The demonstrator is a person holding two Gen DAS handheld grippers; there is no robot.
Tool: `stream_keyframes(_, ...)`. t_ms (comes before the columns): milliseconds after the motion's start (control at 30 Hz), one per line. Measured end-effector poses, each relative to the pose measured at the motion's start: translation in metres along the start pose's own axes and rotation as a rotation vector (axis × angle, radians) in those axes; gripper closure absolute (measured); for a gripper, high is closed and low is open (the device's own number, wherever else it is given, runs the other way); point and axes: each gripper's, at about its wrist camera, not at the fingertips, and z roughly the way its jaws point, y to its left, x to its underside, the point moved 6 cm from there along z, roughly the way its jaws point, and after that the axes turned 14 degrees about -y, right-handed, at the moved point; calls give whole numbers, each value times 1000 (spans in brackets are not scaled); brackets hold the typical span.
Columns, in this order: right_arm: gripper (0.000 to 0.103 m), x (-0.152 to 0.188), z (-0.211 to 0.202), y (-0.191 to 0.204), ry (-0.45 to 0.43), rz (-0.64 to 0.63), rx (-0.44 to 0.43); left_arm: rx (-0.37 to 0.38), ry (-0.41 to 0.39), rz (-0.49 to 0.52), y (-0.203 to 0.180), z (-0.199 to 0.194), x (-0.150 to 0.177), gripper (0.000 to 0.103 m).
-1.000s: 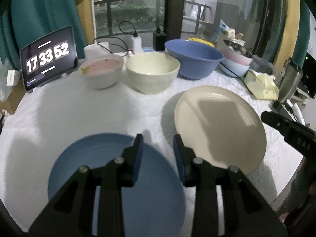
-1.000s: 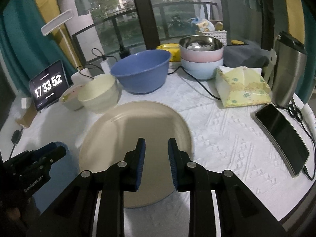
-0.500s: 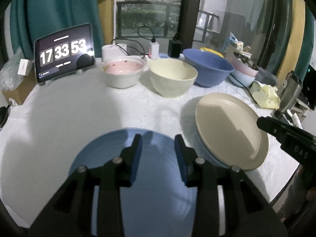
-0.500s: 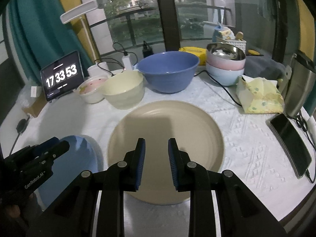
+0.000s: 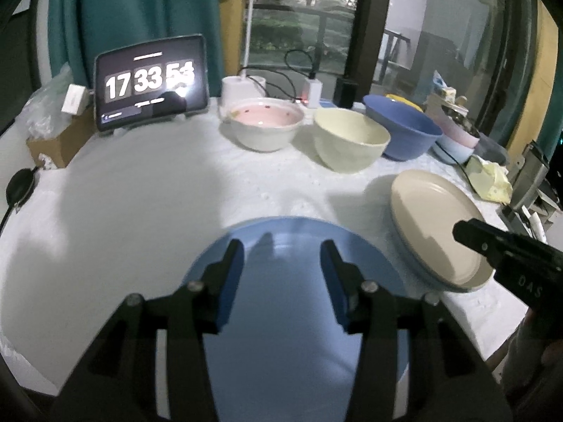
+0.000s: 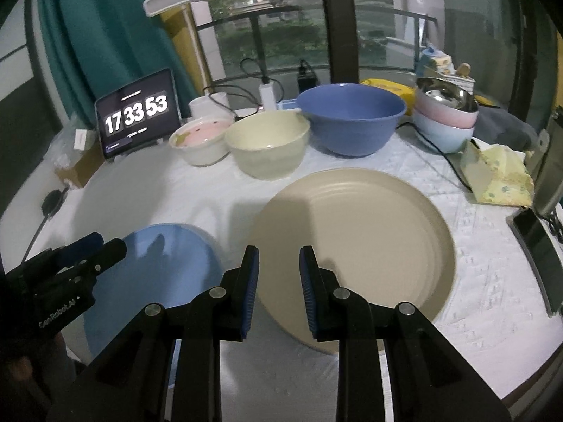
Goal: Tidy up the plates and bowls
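Plates side by side on the near part of the white-clothed table [image 6: 387, 161]: blue plate [image 5: 299, 316] on the left, beige plate [image 6: 355, 235] on the right, rims close together, whether touching cannot be told. Left gripper [image 5: 281, 246] over the near half of the blue plate, jaws apart, nothing between them. Right gripper [image 6: 279, 251] at the near left rim of the beige plate, jaws apart with a narrower gap, holding nothing. Farther back, in a row from left to right: pink-lined white bowl [image 6: 202, 142], cream bowl [image 6: 267, 147], large blue bowl [image 6: 352, 119], then stacked bowls [image 6: 445, 119] at far right. Tablet clock [image 6: 137, 114] at far left, reading 17 33 53. Yellow patterned pack [image 6: 499, 176] and dark phone [image 6: 538, 246] along the right edge.
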Motion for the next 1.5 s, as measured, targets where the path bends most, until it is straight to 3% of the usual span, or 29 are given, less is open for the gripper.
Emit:
stream_keyframes(767, 78, 29, 13, 45, 66, -45, -26, -72, -2, -38, 53, -8, 26, 56)
stream_keyframes(1500, 78, 58, 33, 50, 142, -33, -43, -105, 84, -36, 65, 8, 62, 56)
